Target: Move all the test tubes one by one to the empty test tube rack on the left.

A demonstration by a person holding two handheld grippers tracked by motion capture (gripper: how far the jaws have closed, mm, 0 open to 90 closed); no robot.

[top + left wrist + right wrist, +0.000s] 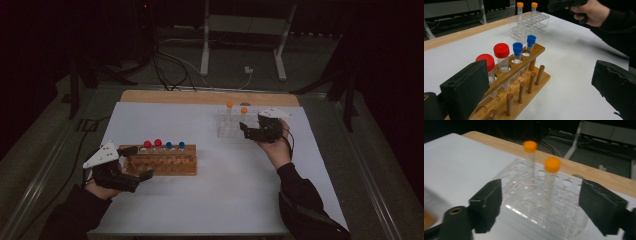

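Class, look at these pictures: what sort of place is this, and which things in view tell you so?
Probably a lab-style workbench set up for recording. A wooden rack holds red- and blue-capped tubes, a clear plastic rack holds two orange-capped tubes, and cables trail over the dark floor behind the table.

Two black pads (487, 202) stand apart at the lower left and lower right of the frame. Between them, mid-frame, a clear rack (524, 216) holds two upright orange-capped tubes (551, 173).
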